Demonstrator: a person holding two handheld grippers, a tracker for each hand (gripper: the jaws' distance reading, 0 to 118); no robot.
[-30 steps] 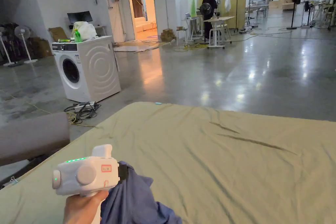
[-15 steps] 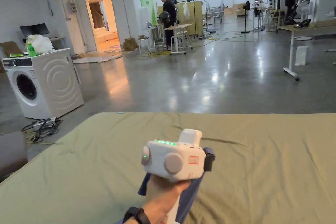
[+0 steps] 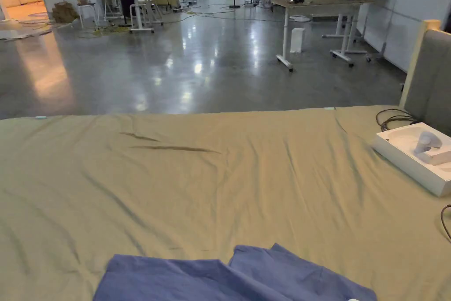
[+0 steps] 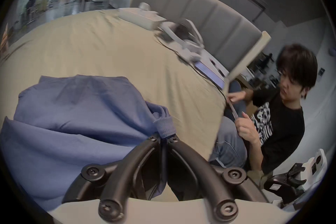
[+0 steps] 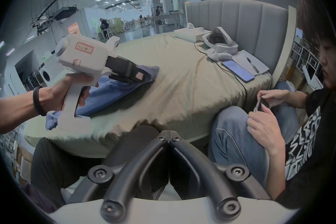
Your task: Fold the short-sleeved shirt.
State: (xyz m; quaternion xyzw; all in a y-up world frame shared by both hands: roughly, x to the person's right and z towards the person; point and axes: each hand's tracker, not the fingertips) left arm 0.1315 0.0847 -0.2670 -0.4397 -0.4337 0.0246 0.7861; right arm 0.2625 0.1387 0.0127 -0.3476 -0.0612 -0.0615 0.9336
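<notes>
**Clerk:** Tongs, item one: left gripper (image 4: 164, 138), jaws drawn together and clenched on a ribbed hem or cuff of the blue short-sleeved shirt (image 4: 72, 115). Seen from the right gripper view, it is held in the person's left hand (image 5: 72, 86), low over the cloth at the near left of the bed.

**Checker:** Why held there?

**Clerk:** Judged: an edge grip lets the garment be dragged out flat on the sheet before any fold. The shirt lies bunched and rumpled at the near edge of the olive bedsheet (image 3: 246, 174), so spreading looks to be the step in hand; folding proper not yet begun.

**Checker:** Item two?

**Clerk:** Right gripper (image 5: 169, 134), tips closed together on nothing, hanging off the near side of the bed, well apart from the shirt. Judged: kept clear until a second corner is wanted.

**Checker:** Further right?

**Clerk:** Far right of the bed, by the grey padded headboard (image 5: 236, 17): white box (image 3: 409, 156), a white headset (image 5: 220, 42), a cabled phone (image 5: 238, 70), paper with a pen (image 5: 252, 64). Judged: parked at that end to leave the middle for the garment. A seated person in a black T-shirt (image 4: 278, 118) sits just beside the bed's right corner.

**Checker:** Risk?

**Clerk:** Judged: the shirt's near portion may slide off the edge if pulled that way.
</notes>
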